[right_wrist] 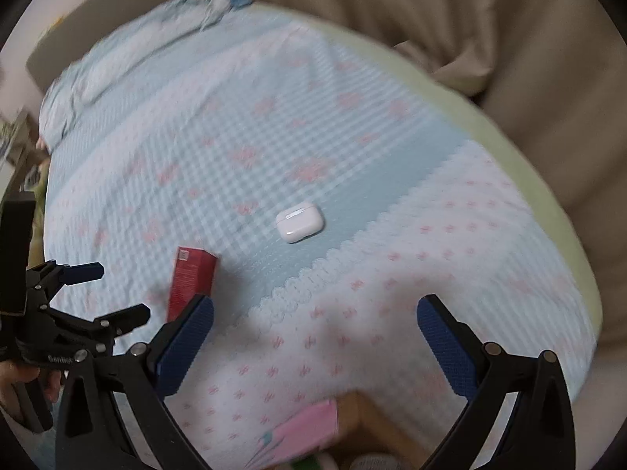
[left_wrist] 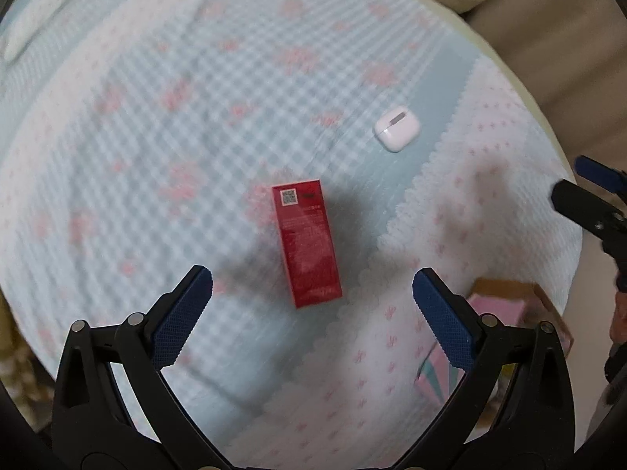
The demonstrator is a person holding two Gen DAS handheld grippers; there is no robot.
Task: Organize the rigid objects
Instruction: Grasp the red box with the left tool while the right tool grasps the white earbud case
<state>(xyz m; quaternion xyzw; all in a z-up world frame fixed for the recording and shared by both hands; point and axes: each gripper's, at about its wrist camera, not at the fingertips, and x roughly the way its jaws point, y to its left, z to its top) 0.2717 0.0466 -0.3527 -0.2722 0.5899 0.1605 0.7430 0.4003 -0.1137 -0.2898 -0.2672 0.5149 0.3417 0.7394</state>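
A red carton lies flat on the blue and white bedspread, just ahead of my left gripper, which hovers open above it and holds nothing. A white earbud case rests further off to the right. In the right wrist view the earbud case lies ahead of my right gripper, also open with nothing between its fingers. The red carton sits to its left, partly behind the left fingertip. The left gripper shows at the left edge, the right gripper at the left wrist view's right edge.
A pink box with a brown cardboard edge stands at the near edge of the bed, below the right gripper, with small containers beside it. Beige curtains hang beyond the bed. A pillow lies at the far left. A hand holds the left gripper.
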